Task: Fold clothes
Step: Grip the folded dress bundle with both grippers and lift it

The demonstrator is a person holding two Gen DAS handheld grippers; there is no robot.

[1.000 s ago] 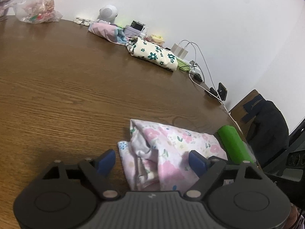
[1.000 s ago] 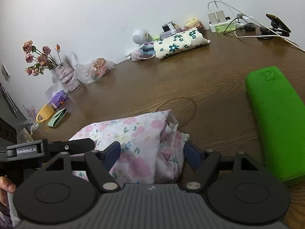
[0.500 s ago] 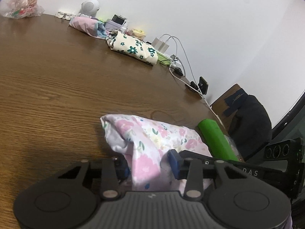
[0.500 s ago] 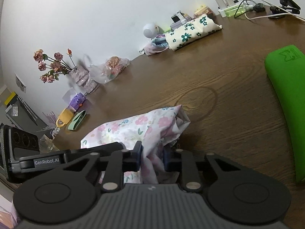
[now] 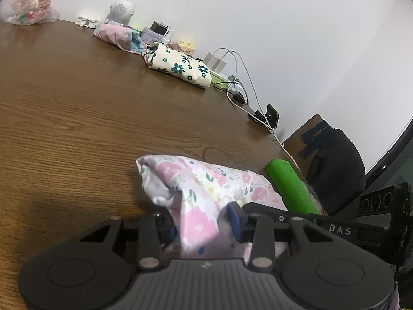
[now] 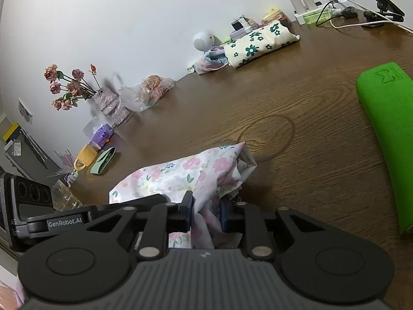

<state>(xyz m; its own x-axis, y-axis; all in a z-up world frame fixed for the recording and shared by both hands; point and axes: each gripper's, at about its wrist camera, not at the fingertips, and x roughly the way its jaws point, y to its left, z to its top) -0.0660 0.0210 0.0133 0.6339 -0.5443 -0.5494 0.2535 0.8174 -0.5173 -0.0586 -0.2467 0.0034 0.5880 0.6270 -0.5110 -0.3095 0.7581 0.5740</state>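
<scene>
A folded garment, white with pink flowers (image 5: 206, 180), lies on the brown wooden table (image 5: 77, 118) just ahead of both grippers. My left gripper (image 5: 202, 226) pinches a thick fold at the garment's near left end; its jaws are opening slightly, with the cloth still pressed between the blue pads (image 5: 233, 222). In the right wrist view the same garment (image 6: 180, 173) bunches up at its right end. There my right gripper (image 6: 206, 213) is shut on a narrow fold of it. Each gripper's body shows at the edge of the other's view.
A green padded rest (image 6: 387, 129) lies right of the garment. At the table's far edge lie a folded cream garment with green flowers (image 5: 180, 64), a pink one (image 5: 113, 35), chargers with cables (image 5: 232, 77), a flower vase (image 6: 108, 100). A chair draped in dark clothing (image 5: 335, 160) stands beyond the table.
Both grippers went from wide open around the garment's ends to closed on its cloth. The pinched folds now stand up between the pads.
</scene>
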